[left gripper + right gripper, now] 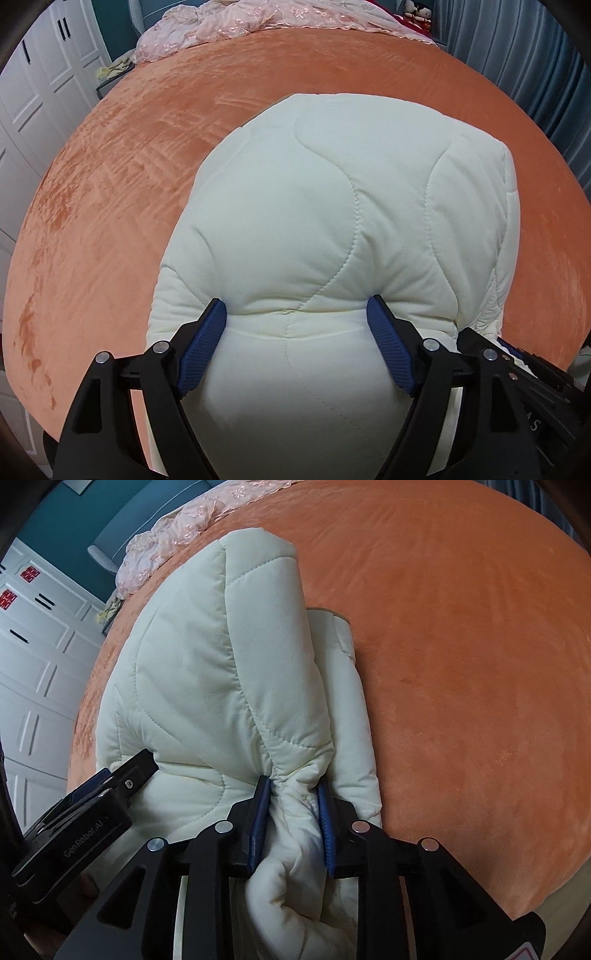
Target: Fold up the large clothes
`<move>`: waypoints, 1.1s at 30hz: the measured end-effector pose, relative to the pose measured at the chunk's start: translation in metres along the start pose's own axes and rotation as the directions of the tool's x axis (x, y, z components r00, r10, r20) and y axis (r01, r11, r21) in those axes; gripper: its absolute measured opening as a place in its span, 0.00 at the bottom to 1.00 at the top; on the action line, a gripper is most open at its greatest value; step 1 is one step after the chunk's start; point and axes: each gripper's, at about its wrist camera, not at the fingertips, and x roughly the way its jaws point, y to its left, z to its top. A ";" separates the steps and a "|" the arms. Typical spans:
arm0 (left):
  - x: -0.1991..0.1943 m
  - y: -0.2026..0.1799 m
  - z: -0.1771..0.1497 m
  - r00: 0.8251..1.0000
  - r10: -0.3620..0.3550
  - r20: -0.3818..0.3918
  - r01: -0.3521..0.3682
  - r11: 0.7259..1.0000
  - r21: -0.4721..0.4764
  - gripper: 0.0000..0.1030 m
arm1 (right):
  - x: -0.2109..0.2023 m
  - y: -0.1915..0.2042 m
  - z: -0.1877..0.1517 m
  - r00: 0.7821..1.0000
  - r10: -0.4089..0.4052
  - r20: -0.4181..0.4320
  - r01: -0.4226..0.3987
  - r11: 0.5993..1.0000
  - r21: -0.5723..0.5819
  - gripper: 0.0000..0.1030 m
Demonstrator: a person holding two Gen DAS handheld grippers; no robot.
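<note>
The cream quilted jacket (332, 206) lies folded into a thick bundle on the bed (110, 192), near its front edge, with its far end pointing toward the pink embroidered cover (229, 26) bunched at the head. The left tongs (295, 325) stand wide, and their blue pads press into the two sides of a fat padded fold at the near end, so they hold that fold across its full bulk. The right tongs (293, 794) stand narrow and pinch a gathered bunch of the jacket's edge just beside the left tongs (110, 782), which show at the left of that view. The main risk, as I judge it, is the padding itself: it is springy, and once either grip lets go the folded layers could puff up and open. The right tongs have only a small wad of slippery cloth, so a pull could draw it out from between the pads. A narrower strip of the jacket (347, 686) lies on the right side of the bundle and could slide off square if the bundle is dragged over the plush bed cover. No container shows in either view; nothing here holds anything.
</note>
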 end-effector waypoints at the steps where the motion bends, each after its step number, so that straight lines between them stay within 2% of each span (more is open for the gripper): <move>1: 0.002 -0.001 0.000 1.000 0.006 0.001 -0.006 1.000 0.002 0.74 | 0.002 0.000 0.000 1.000 -0.001 -0.001 0.001 1.000 0.001 0.20; 11: 0.012 -0.004 0.000 0.999 0.030 0.016 -0.030 0.999 0.014 0.77 | 0.007 0.006 0.004 1.000 -0.022 0.014 0.022 1.000 -0.019 0.22; 14: 0.006 0.000 0.002 1.000 -0.003 0.008 0.003 1.000 0.017 0.78 | -0.005 0.004 0.009 1.000 0.004 -0.024 -0.004 1.000 -0.002 0.23; 16: -0.008 0.013 0.007 0.997 -0.075 -0.005 0.075 0.997 -0.006 0.77 | -0.027 0.006 0.015 0.999 0.011 -0.032 -0.010 1.000 0.025 0.28; 18: -0.023 0.033 0.012 0.991 -0.135 -0.001 0.134 0.989 -0.060 0.77 | -0.060 0.012 0.021 0.999 -0.009 0.034 0.008 1.000 0.014 0.31; 19: -0.031 0.045 0.017 0.990 -0.143 0.010 0.143 0.985 -0.091 0.77 | -0.077 0.016 0.025 0.997 -0.023 0.078 0.022 1.000 0.008 0.32; 22: -0.047 0.072 0.038 0.989 -0.132 0.060 0.139 0.979 -0.148 0.77 | -0.109 0.026 0.052 0.985 0.012 0.171 -0.018 0.999 0.036 0.34; 23: -0.049 0.079 0.047 0.990 -0.124 0.072 0.134 0.977 -0.167 0.77 | -0.112 0.030 0.062 0.982 0.032 0.187 -0.041 0.998 0.048 0.40; 24: -0.049 0.085 0.057 0.990 -0.116 0.080 0.129 0.974 -0.186 0.77 | -0.111 0.035 0.074 0.979 0.033 0.202 -0.045 0.997 0.057 0.48; 26: -0.044 0.094 0.075 0.991 -0.107 0.085 0.123 0.970 -0.211 0.77 | -0.098 0.043 0.092 0.978 0.008 0.208 -0.021 0.998 0.062 0.54; 29: -0.029 0.097 0.093 0.994 -0.085 0.067 0.098 0.969 -0.227 0.77 | -0.059 0.048 0.113 0.989 -0.003 0.151 -0.013 0.994 0.106 0.54; 31: -0.017 0.097 0.099 0.996 -0.076 0.040 0.084 0.968 -0.235 0.77 | -0.030 0.046 0.118 0.993 -0.041 0.107 0.026 0.990 0.139 0.54; 32: -0.011 0.096 0.099 0.996 -0.083 0.028 0.088 0.968 -0.236 0.77 | -0.016 0.044 0.118 0.996 -0.036 0.078 0.024 0.989 0.144 0.52; 33: -0.005 0.094 0.099 0.996 -0.090 0.012 0.090 0.967 -0.239 0.77 | -0.004 0.042 0.114 0.999 -0.012 0.053 0.004 0.990 0.144 0.33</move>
